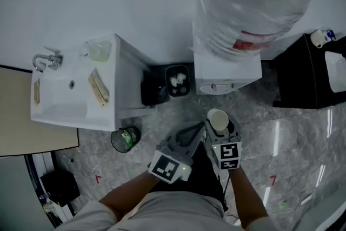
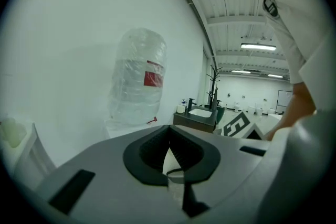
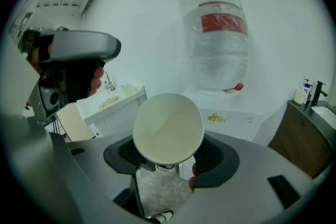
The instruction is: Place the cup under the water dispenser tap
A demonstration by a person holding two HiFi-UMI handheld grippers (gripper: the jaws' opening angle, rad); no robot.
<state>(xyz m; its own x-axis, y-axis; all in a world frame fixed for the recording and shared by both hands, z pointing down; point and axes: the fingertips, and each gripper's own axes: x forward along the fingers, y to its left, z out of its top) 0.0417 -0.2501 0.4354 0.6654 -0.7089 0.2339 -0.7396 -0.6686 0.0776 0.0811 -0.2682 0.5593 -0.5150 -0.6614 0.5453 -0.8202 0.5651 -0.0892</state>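
A white paper cup [image 1: 218, 120] sits between the jaws of my right gripper [image 1: 220, 128], which is shut on it. In the right gripper view the cup [image 3: 168, 136] is empty and tilted, its mouth facing the camera. The white water dispenser [image 1: 224, 76] stands just ahead against the wall, topped by a large clear bottle [image 1: 251, 2] with a red label. The right gripper view shows the bottle [image 3: 218, 34] and a small red lever [image 3: 237, 87] above the dispenser body [image 3: 233, 115]. My left gripper [image 1: 197, 130] hangs beside the right one, its jaws [image 2: 169, 128] together and holding nothing.
A white sink unit [image 1: 59, 94] with a tap stands to the left. A black bin [image 1: 177, 81] sits between the sink and the dispenser, and a small round bin [image 1: 125, 139] stands on the grey floor. A dark cabinet [image 1: 308, 70] flanks the dispenser on the right.
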